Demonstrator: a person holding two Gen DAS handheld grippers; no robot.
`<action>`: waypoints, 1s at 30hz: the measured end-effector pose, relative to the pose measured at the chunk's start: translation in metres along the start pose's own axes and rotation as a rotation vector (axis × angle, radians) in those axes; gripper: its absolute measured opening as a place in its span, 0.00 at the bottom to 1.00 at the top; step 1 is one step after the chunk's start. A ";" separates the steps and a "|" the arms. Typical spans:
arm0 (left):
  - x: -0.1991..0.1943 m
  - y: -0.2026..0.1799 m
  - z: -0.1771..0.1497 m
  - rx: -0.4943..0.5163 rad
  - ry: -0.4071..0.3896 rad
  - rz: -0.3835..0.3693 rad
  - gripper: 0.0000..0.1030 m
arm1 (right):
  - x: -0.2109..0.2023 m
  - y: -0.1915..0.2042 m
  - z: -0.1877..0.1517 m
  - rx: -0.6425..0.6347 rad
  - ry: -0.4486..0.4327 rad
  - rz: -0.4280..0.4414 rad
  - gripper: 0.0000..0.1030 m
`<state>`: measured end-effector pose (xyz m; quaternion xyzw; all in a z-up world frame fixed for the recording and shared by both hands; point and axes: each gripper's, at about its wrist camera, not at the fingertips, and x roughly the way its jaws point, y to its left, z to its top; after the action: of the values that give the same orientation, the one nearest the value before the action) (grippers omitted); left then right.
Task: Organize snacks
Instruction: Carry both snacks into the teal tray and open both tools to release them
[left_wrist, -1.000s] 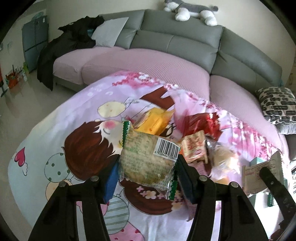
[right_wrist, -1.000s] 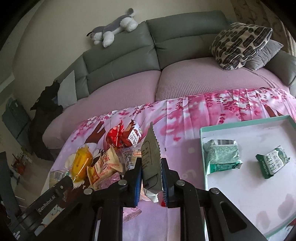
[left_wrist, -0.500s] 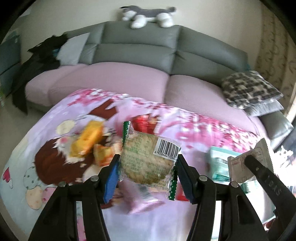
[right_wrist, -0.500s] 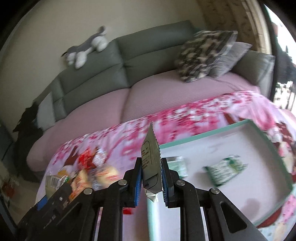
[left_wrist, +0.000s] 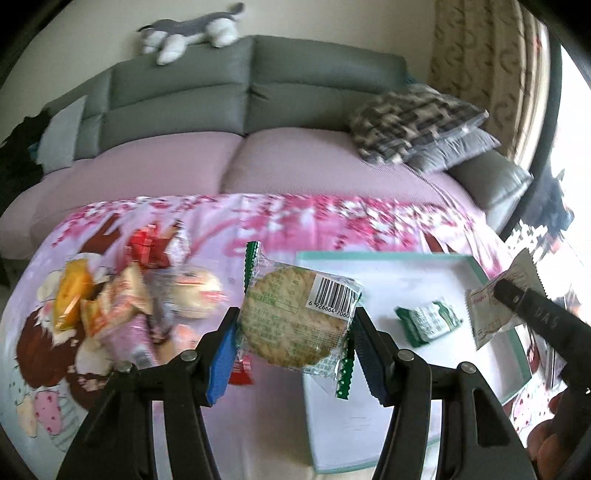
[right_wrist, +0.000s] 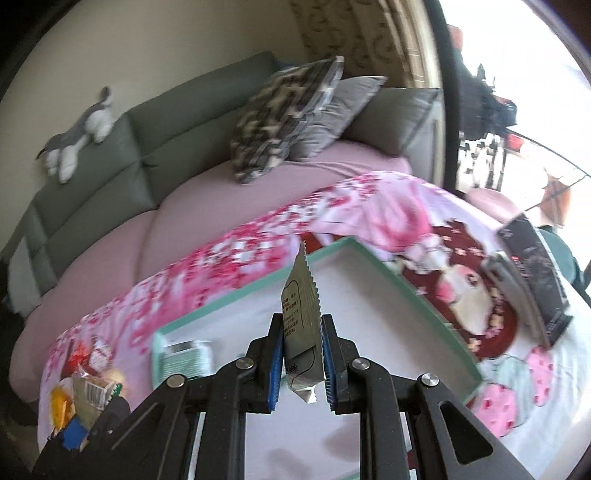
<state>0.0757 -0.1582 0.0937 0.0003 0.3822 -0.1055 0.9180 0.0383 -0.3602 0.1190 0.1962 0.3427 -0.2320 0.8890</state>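
The left gripper (left_wrist: 295, 343) is clenched on a clear-wrapped round cracker packet (left_wrist: 295, 317), held above the tray's left rim. The right gripper (right_wrist: 301, 354) grips a thin silver sachet (right_wrist: 301, 325) edge-up over the white, teal-rimmed tray (right_wrist: 402, 284). 1 green packet (left_wrist: 428, 321) lies inside the tray. The loose snack pile (left_wrist: 122, 295) sits toward the floral cloth's (left_wrist: 280, 218) left side.
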 end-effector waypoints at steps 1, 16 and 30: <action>0.004 -0.006 -0.001 0.014 0.012 -0.004 0.59 | 0.001 -0.006 0.000 0.008 0.003 -0.012 0.19; 0.049 -0.048 -0.010 0.082 0.053 -0.017 0.59 | 0.028 -0.032 -0.006 0.030 0.080 -0.049 0.19; 0.033 -0.042 -0.002 0.079 0.028 -0.030 0.68 | 0.036 -0.026 -0.009 0.014 0.119 -0.044 0.27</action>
<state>0.0883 -0.2056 0.0725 0.0319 0.3904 -0.1344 0.9102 0.0431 -0.3872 0.0829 0.2083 0.3974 -0.2417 0.8604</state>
